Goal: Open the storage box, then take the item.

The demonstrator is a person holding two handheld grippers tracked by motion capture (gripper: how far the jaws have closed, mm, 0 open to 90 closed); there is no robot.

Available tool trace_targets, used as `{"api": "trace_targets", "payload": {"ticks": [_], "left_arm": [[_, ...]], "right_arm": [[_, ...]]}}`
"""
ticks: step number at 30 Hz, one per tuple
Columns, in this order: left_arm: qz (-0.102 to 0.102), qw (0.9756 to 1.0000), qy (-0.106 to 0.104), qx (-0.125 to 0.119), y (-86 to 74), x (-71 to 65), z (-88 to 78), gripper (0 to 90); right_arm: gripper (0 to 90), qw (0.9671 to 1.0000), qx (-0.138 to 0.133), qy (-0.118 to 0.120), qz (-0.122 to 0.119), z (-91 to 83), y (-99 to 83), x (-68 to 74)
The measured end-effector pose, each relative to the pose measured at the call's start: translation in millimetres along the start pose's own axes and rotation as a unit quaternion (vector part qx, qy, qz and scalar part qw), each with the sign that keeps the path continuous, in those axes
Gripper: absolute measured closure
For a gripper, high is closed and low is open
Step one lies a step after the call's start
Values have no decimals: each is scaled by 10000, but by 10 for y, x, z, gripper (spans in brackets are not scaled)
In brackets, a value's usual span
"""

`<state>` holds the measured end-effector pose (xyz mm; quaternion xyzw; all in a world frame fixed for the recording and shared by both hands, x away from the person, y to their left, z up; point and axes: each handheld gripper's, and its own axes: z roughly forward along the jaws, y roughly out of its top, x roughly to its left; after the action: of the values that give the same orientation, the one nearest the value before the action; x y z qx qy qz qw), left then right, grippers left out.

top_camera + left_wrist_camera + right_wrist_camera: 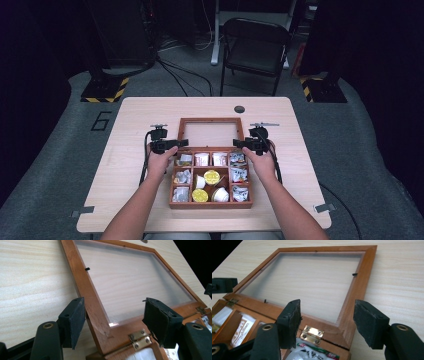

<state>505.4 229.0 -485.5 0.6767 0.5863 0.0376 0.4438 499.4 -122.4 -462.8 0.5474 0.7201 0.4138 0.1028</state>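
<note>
A wooden compartment box (210, 204) stands on the table, and its glazed lid (210, 120) lies swung back flat behind it. My left gripper (184, 143) is at the lid's near left corner. In the left gripper view the jaws of the left gripper (115, 322) straddle the lid's side rail (82, 282) by a brass hinge (138, 338), and the right pad stands clear of the wood. My right gripper (237, 144) is at the near right corner. The right gripper (328, 320) has the lid's corner (359, 285) between its open jaws, above another hinge (312, 334).
The box holds sachets (239, 173) and yellow-lidded cups (211, 176) in several compartments. The pale wooden table (140, 115) has a dark round hole (239, 109) behind the lid. A folding chair (255, 47) stands beyond the far edge.
</note>
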Motion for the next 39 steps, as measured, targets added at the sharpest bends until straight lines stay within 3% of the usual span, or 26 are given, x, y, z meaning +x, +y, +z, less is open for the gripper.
{"api": "trace_targets", "payload": {"ticks": [7,13,19,25,34,39], "left_arm": [[257,9996,-51,-88,-4,-95,-147,342],[270,9994,-145,-151,-10,-177,-243,345],[466,9988,-133,-108,-24,-232,-330,345],[502,9983,-214,-185,-98,-245,-434,346],[499,9981,-200,-293,-158,-215,-531,348],[519,9980,-169,-308,-171,-219,-570,346]], "right_arm": [[399,9997,-82,92,-209,-107,-55,99],[400,9994,-114,154,-281,-197,-102,122],[400,9991,-87,208,-364,-271,-134,142],[398,9978,-101,202,-624,-347,-217,197],[395,9968,-153,350,-702,-378,-310,279],[395,9955,-104,361,-874,-376,-368,337]]}}
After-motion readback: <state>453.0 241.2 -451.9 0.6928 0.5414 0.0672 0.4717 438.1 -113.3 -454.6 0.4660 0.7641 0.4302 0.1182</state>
